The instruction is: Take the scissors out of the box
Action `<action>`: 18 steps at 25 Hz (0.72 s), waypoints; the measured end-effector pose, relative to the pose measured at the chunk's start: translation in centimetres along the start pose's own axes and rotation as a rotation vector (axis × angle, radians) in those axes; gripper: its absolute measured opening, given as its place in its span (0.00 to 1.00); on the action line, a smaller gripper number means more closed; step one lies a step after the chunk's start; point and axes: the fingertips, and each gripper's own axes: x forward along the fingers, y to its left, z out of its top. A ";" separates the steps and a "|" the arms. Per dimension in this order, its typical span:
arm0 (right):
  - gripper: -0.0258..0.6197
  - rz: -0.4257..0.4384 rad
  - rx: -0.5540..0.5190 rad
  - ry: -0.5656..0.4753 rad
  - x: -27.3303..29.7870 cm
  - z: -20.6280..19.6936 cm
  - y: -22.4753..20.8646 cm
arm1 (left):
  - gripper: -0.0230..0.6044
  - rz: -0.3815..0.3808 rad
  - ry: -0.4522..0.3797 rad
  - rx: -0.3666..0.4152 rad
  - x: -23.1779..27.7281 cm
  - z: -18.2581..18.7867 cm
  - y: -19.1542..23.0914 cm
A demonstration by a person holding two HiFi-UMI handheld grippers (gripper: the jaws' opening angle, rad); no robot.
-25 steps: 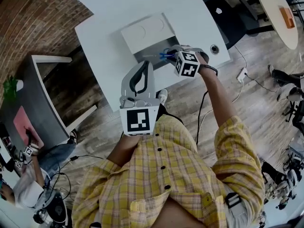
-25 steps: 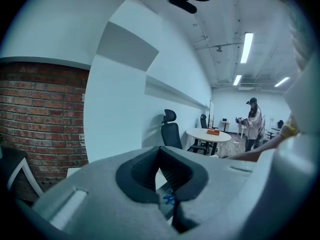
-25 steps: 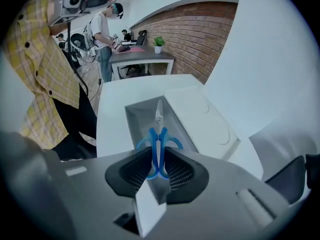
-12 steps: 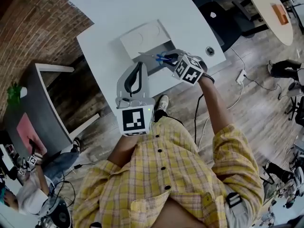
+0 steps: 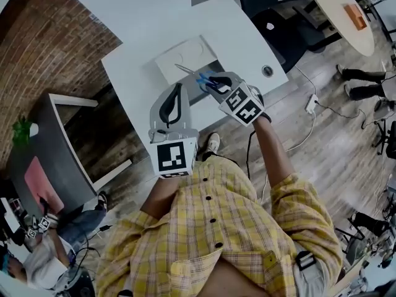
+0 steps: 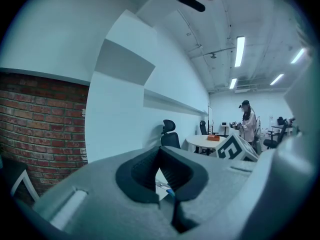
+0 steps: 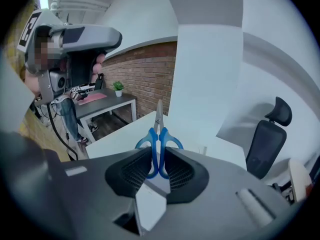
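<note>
Right gripper clamped on the blue handles of the scissors, loops pinched between the pads, blades shut and pointing off toward 10 o'clock. From the right gripper view the scissors stand straight out of the jaws, steady, with no visible sag. They hang over the white box, which sits mid-table at 12 o'clock from the holder; they look clear of it, though the gripper hides the tray itself. Left gripper closed on nothing, parked at 7 o'clock of the box. To finish well: keep the squeeze even, since the handles are slick and narrow. Carry the tips away from the lid and from the left gripper, then pick bare table at 9 o'clock for the set-down, blades low and flat. Around: a cable port in the top at 3 o'clock, dark chair at 1, round table at 2, brick wall at 10, and a second person at 7. Nothing stands between the scissors and the open table; the lid edge is the only near snag.
</note>
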 end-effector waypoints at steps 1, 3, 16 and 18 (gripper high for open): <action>0.18 -0.009 0.020 -0.014 -0.3 0.3 0.1 | 0.04 0.000 -0.007 0.001 -0.1 0.2 0.0; 0.18 -0.028 0.060 -0.042 -1.0 1.1 0.3 | 0.04 0.002 -0.016 0.001 -0.4 0.6 0.0; 0.18 -0.193 0.257 -0.296 -5.7 6.6 0.4 | 0.04 0.005 -0.035 -0.008 -1.0 1.5 -0.2; 0.18 -0.232 0.275 -0.342 -6.6 7.2 0.5 | 0.04 0.004 -0.037 -0.007 -1.1 1.6 -0.3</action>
